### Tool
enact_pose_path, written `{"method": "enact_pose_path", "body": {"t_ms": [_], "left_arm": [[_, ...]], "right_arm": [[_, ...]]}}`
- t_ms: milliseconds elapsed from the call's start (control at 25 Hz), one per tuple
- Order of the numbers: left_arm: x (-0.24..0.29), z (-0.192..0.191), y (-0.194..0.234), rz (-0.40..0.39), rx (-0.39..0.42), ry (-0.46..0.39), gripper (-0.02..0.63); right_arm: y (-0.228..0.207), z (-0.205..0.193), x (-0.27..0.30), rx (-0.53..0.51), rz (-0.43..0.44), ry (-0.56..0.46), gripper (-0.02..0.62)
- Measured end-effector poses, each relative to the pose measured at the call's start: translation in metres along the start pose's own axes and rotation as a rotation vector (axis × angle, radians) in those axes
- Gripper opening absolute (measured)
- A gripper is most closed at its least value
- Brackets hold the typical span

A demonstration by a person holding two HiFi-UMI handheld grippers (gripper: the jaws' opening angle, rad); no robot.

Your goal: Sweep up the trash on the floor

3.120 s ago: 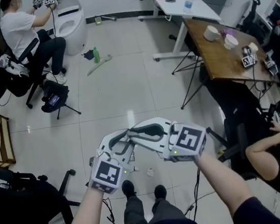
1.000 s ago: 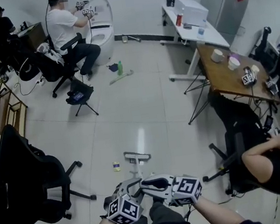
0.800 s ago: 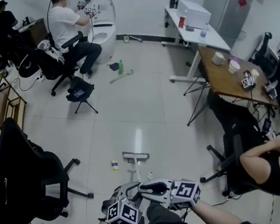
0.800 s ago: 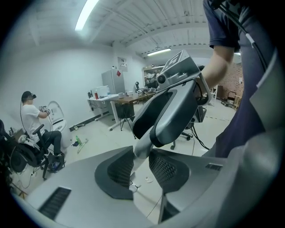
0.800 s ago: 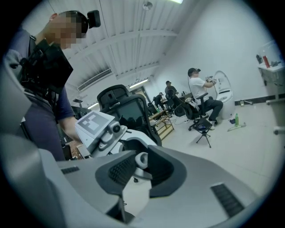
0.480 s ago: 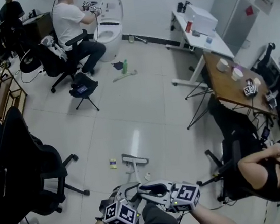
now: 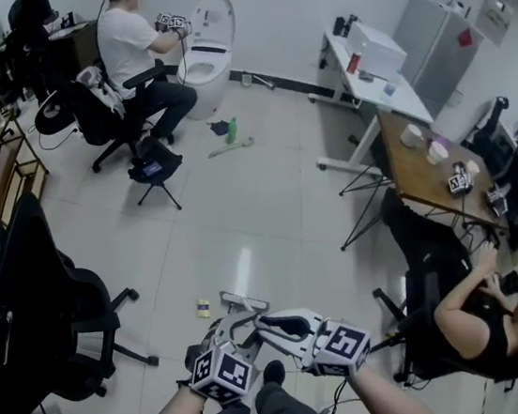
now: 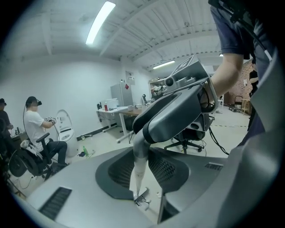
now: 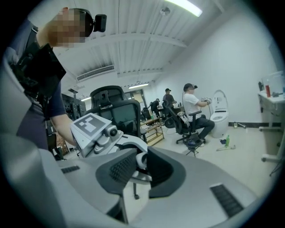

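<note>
- the left tool (image 7: 226,331) and right tool (image 7: 276,323) are both clamped on the white broom handle (image 8: 139,164)
- swing too hard and the small yellow scrap (image 7: 202,307) probably skitters under the black office chair (image 7: 65,312)

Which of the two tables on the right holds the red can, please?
The white table farther back, where the red can stands beside a white box; the nearer brown wooden table carries white cups instead.

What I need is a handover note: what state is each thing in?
Left claw: shut on the broom handle.
Right claw: shut on that handle, just tightened slightly.
Broom: tilted, head low by the floor.
Yellow scrap: lying unswept left of the broom head.
Toilet lid: raised.
</note>
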State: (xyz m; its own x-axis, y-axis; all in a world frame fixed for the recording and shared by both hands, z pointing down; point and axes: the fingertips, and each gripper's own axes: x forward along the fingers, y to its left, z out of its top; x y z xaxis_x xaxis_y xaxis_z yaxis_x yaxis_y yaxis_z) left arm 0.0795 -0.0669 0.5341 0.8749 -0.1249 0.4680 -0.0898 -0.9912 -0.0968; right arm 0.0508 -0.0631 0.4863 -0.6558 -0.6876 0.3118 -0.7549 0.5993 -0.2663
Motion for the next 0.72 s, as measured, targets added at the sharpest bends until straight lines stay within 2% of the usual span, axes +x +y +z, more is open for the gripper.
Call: {"method": "enact_pose_path", "body": {"t_ms": [200,440,600,720], "left_arm": [[0.016,0.025,0.028,-0.004,0.046,-0.037,0.098],[0.021,0.074,0.046,-0.045,0.104,-0.098,0.1],[0.003,0.113,0.045,-0.063,0.119,-0.155,0.101],[-0.018,0.139,0.036,-0.063,0.122,-0.199,0.101]], "right_arm": [[-0.03,0.027,0.0,-0.061,-0.07,-0.029,0.08],[-0.051,0.074,-0.018,-0.126,-0.176,-0.115,0.064],[-0.038,0.111,-0.036,-0.186,-0.18,-0.172,0.063],[-0.018,0.131,-0.051,-0.237,-0.184,-0.17,0.063]]}}
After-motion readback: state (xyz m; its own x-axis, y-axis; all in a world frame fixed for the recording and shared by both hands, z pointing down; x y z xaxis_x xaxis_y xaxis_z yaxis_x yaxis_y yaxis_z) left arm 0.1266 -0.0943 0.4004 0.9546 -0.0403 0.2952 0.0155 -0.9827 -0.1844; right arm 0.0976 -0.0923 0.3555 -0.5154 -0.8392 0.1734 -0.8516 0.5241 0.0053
